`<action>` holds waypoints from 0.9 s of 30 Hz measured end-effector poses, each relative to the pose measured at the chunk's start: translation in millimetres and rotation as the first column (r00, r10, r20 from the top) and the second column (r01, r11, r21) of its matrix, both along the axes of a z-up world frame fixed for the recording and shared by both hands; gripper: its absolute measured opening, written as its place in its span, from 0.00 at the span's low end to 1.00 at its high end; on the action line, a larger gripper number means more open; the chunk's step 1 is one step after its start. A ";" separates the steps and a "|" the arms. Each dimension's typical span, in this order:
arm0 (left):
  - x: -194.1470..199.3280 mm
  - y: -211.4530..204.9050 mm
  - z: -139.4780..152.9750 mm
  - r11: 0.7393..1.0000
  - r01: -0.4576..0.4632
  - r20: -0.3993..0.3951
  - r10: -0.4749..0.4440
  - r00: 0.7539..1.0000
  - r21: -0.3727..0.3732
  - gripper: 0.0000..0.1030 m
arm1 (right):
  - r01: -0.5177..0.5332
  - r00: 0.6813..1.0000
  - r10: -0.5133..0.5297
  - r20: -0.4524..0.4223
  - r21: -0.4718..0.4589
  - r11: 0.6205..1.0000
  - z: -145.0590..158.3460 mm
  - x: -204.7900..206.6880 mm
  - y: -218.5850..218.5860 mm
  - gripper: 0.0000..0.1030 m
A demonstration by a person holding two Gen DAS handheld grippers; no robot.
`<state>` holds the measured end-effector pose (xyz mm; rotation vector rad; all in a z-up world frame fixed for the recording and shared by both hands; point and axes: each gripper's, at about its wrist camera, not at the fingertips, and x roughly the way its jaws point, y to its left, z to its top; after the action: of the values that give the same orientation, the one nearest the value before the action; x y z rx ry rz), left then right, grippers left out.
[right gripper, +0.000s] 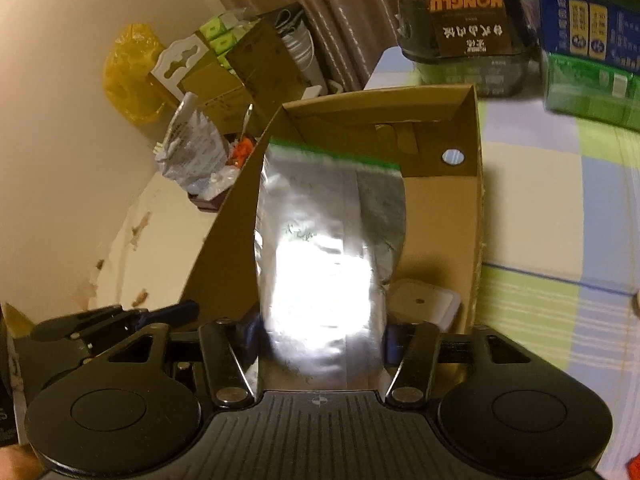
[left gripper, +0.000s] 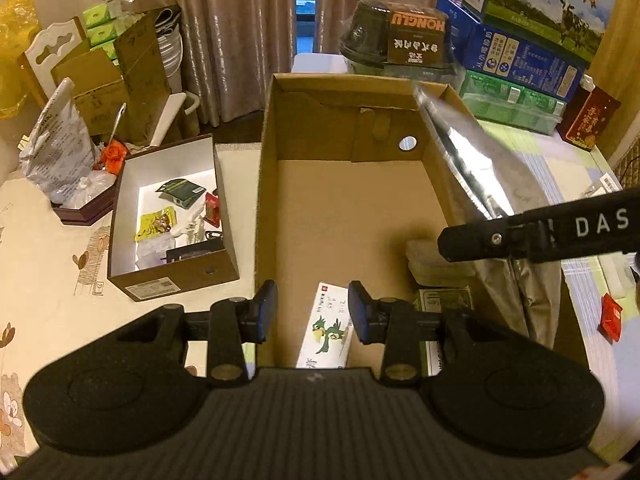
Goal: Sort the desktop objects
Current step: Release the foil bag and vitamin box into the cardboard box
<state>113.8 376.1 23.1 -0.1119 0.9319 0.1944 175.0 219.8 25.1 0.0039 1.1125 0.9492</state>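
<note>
- Between the pads of our right gripper [right gripper: 322,336] lies the lower end of a silver foil bag [right gripper: 332,248], its green-edged top reaching out over the big cardboard box [right gripper: 476,184]; glare hides the contact, so we cannot tell whether the pads are clamped on the foil or just off it.
- Our left gripper [left gripper: 313,312] has its jaws a narrow gap apart with nothing between them, hanging over the near end of the same box.
- From the left wrist view, the bag leans along the box's right wall, part inside and part over the rim, so we judge the step in hand to be setting it down in the box.
- To do it well, we should tip the bag's top inward and lower it until it rests on the box floor before letting go, so it does not flop out over the wall.
- A white lidded container [right gripper: 424,304] sits in the near right corner and a carton with a green bird [left gripper: 326,332] lies beside it; we should lay the bag on the bare floor beyond them.
- Further out, the smaller white-lined box [left gripper: 172,272] of small packets stands to the left, and a small red packet [left gripper: 612,320] lies on the striped cloth to the right, not yet sorted.
</note>
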 end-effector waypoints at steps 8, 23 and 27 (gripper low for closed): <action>-11.8 -3.5 6.3 1.000 -0.015 0.018 0.015 1.000 -0.008 0.37 | 0.024 0.998 -0.028 0.052 0.067 0.997 20.1 2.1 -27.6 0.68; -40.8 -50.6 38.8 1.000 0.010 0.099 -0.009 0.995 -0.008 0.43 | 0.125 0.980 -0.138 0.146 0.093 0.988 36.2 -20.0 -161.2 0.77; -50.2 -72.6 51.7 1.000 0.028 0.130 -0.028 0.991 -0.004 0.48 | 0.145 0.967 -0.157 0.198 0.078 0.986 38.1 -32.0 -197.9 0.81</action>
<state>63.6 303.5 74.8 -0.1159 0.8036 0.1563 143.0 22.0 63.2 0.0415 0.8800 0.8278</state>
